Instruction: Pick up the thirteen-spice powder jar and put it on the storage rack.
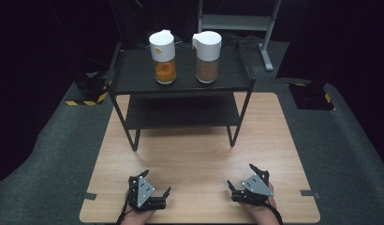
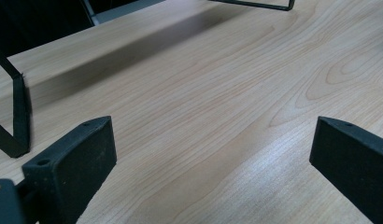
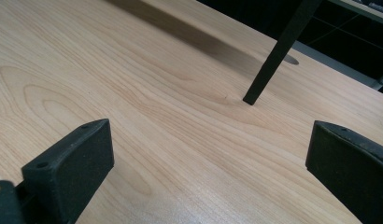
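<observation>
My left gripper (image 1: pixel 156 185) and right gripper (image 1: pixel 240 178) rest wide open and empty near the table's (image 1: pixel 199 150) near edge. On the black rack's (image 1: pixel 134 75) top shelf stand 2 white-capped jars: orange powder (image 1: pixel 165 71) left, brownish powder (image 1: pixel 207 69) right.

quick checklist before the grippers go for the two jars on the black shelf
1. Left gripper open and holding nothing: ok, its jaws stand wide apart over bare wood.
2. Right gripper open and holding nothing: ok, same.
3. Orange jar upright on the top shelf: ok.
4. Brown jar upright, apart from the orange one: ok, a gap shows between them.
5. White lids seated tightly: cannot tell.
6. Table between grippers and shelf free of obstacles: ok.
</observation>
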`<state>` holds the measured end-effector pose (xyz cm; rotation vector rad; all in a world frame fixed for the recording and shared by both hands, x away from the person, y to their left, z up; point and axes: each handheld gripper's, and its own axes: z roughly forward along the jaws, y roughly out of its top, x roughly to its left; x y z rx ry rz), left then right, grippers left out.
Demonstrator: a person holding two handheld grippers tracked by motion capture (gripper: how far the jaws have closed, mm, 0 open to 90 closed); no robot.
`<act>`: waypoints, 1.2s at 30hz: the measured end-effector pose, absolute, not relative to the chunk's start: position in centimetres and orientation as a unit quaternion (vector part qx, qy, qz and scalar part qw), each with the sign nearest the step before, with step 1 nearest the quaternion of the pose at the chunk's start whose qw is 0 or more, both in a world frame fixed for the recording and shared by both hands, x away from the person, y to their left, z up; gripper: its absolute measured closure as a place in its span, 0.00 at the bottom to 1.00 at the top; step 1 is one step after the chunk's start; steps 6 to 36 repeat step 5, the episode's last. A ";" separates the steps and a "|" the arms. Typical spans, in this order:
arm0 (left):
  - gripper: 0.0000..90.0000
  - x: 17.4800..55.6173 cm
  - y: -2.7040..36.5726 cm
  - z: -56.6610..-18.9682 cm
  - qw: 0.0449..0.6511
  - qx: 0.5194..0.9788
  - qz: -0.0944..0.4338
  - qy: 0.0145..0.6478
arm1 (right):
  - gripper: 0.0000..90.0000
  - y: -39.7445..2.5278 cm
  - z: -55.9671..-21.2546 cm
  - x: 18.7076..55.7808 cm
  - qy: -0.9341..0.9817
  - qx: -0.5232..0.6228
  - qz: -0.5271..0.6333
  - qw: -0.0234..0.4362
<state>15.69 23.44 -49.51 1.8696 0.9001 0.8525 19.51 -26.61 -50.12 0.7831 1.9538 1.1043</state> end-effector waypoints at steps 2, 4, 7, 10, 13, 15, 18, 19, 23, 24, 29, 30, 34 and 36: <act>0.01 15.6 23.3 -49.5 0.431 0.750 0.345 0.363 | 0.00 -26.6 -50.0 19.5 0.764 0.308 0.430 0.370; 0.01 15.7 23.3 -49.5 0.432 0.750 0.344 0.364 | 0.00 -26.8 -50.0 19.6 0.764 0.307 0.433 0.368; 0.01 15.7 23.3 -49.5 0.432 0.750 0.344 0.364 | 0.00 -26.9 -50.0 19.6 0.763 0.308 0.436 0.365; 0.01 15.7 23.3 -49.5 0.432 0.750 0.344 0.364 | 0.00 -26.9 -50.0 19.6 0.763 0.308 0.436 0.365; 0.01 15.7 23.3 -49.5 0.432 0.750 0.344 0.364 | 0.00 -26.9 -50.0 19.6 0.763 0.308 0.436 0.365; 0.01 15.7 23.3 -49.5 0.432 0.750 0.344 0.364 | 0.00 -26.9 -50.0 19.6 0.763 0.308 0.436 0.365; 0.01 15.7 23.3 -49.5 0.432 0.750 0.344 0.364 | 0.00 -26.9 -50.0 19.6 0.763 0.308 0.436 0.365; 0.01 15.7 23.3 -49.5 0.432 0.750 0.344 0.364 | 0.00 -26.9 -50.0 19.6 0.763 0.308 0.436 0.365; 0.01 15.7 23.3 -49.5 0.432 0.750 0.344 0.364 | 0.00 -26.9 -50.0 19.6 0.763 0.308 0.436 0.365; 0.01 15.7 23.3 -49.5 0.432 0.750 0.344 0.364 | 0.00 -26.9 -50.0 19.6 0.763 0.308 0.436 0.365; 0.01 15.7 23.3 -49.5 0.432 0.750 0.344 0.364 | 0.00 -26.9 -50.0 19.6 0.763 0.308 0.436 0.365; 0.01 15.7 23.3 -49.5 0.432 0.750 0.344 0.364 | 0.00 -26.9 -50.0 19.6 0.763 0.308 0.436 0.365; 0.01 15.7 23.3 -49.5 0.432 0.750 0.344 0.364 | 0.00 -26.9 -50.0 19.6 0.763 0.308 0.436 0.365; 0.01 15.7 23.3 -49.5 0.432 0.750 0.344 0.364 | 0.00 -26.9 -50.0 19.6 0.763 0.308 0.436 0.365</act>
